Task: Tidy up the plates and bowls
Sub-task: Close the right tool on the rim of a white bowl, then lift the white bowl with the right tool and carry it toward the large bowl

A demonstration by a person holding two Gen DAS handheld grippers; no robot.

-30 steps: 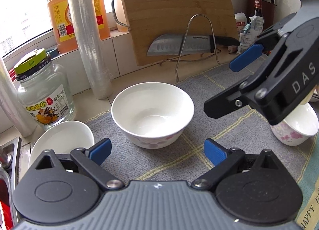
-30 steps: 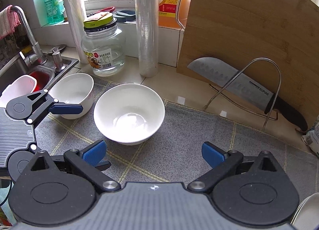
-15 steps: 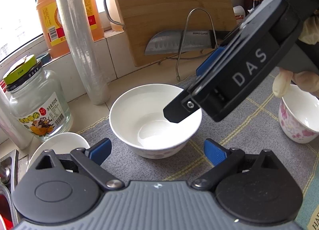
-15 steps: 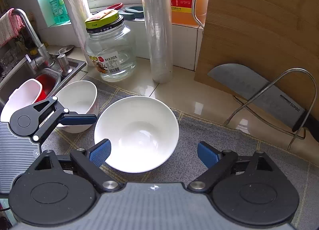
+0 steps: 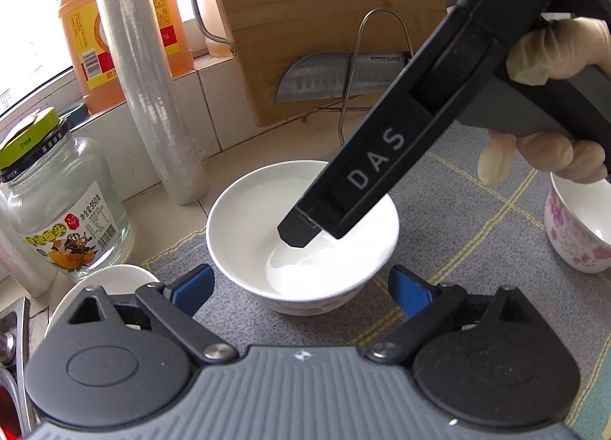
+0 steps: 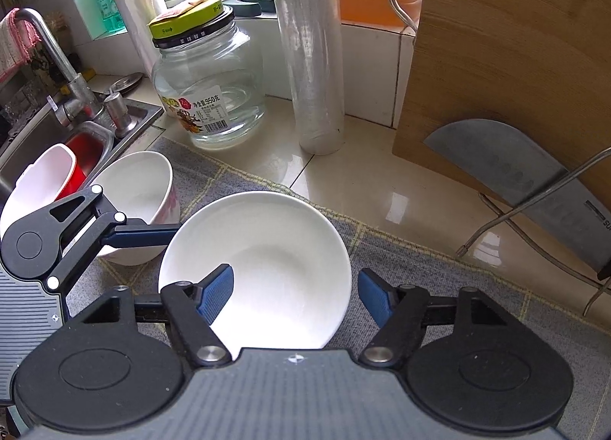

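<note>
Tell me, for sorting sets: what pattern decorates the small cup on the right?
Pink flowers on white cup, clearest in left wrist view.

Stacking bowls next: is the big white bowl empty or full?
Empty: the big white bowl's bare glossy inside shows, only the right gripper's finger dipping in.

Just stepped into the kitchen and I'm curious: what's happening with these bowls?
A person holding a gripper in each hand is tidying bowls on a grey mat. The right gripper is open over the rim of the big white bowl, one finger inside and one outside, not yet closed. The left gripper is open and empty just in front of that bowl. A second bowl sits by the sink, and a flowered bowl stands to the right.
</note>
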